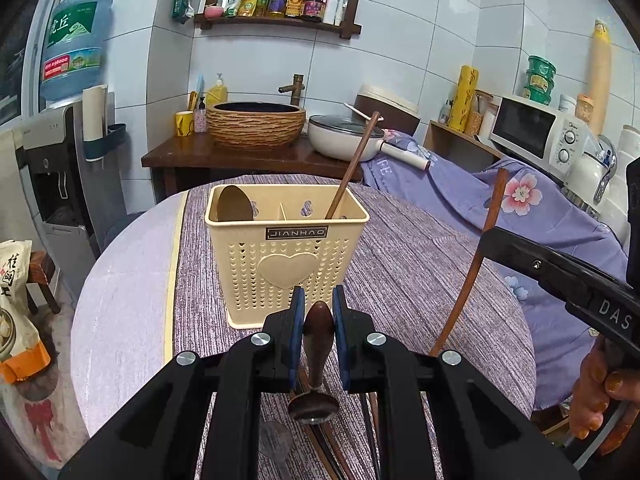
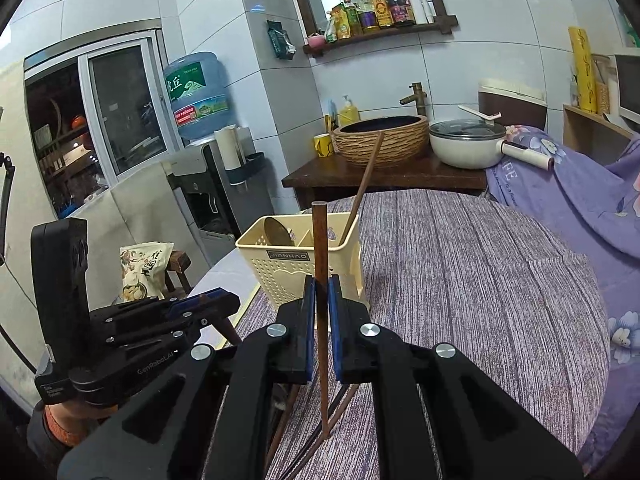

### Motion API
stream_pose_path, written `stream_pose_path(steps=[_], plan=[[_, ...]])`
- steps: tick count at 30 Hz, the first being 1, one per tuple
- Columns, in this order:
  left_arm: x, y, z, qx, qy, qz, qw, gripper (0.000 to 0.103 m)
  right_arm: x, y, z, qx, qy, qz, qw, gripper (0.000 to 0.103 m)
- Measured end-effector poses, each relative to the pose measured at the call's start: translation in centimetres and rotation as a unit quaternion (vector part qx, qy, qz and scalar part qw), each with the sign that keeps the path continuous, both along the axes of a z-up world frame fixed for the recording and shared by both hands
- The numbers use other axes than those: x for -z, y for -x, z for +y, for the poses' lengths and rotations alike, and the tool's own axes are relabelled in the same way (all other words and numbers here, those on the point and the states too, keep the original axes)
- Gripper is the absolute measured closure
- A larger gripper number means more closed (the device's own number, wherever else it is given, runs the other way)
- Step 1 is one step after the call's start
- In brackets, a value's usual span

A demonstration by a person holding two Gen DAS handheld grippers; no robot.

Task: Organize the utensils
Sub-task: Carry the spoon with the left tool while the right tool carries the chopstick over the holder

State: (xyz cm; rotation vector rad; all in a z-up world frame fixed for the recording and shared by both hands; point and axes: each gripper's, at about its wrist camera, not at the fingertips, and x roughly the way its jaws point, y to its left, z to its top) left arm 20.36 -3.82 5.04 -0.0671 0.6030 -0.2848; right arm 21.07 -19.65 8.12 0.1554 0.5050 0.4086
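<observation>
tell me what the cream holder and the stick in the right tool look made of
Cream holder: looks like moulded plastic, matte, going by the punched heart-shaped holes, the raised heart and the thin even walls.
Stick clamped in the right tool: looks like dark reddish-brown wood with a smooth, slightly satin finish; probably a chopstick. Grain is too fine to confirm.

My left gripper (image 1: 316, 304) and right gripper (image 2: 322, 294) are matte black frames with round silver screws and blue finger pads (image 1: 297, 312). White lettering marks their bodies, and an orange cuff (image 2: 60, 426) shows at my left wrist.
</observation>
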Motion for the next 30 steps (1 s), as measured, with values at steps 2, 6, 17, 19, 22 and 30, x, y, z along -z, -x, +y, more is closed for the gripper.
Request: stream_pose_path(steps=[2,6,17,19,22,30], plan=[[-0.1,-0.1,0.1,0.001,0.001,-0.001,1.0000,0.089,-0.3,0.0,0.2,-0.003,0.000,-0.002,1.000,0.096],[-0.5,-0.2,0.1,0.001,-0.002,-0.007,1.0000,0.089,-1.1,-0.3,0.5,-0.009,0.001,-0.005,1.000,0.096],[-5.5,-1.7,0.6,0.008,0.003,-0.030,0.9995,0.089,-5.5,-1.8,1.2,-0.025,0.001,-0.024,0.999,0.096],[-7.3,-2.8,1.0,0.003,0.011,-0.034,0.9993,0.089,-7.3,-2.5,1.4,-0.022,-0.002,-0.035,0.999,0.096],[-9.9,-4.3,1.7,-0.015,0.019,-0.045,0.9987,0.089,-10.4,-3.4,1.6,-0.010,-0.004,-0.065,0.998,0.096],[-14.9,-8.5,3.1,-0.083,0.020,-0.076,0.9934,0.089,-16.2,-7.0,2.8,0.029,0.005,-0.111,0.993,0.096]])
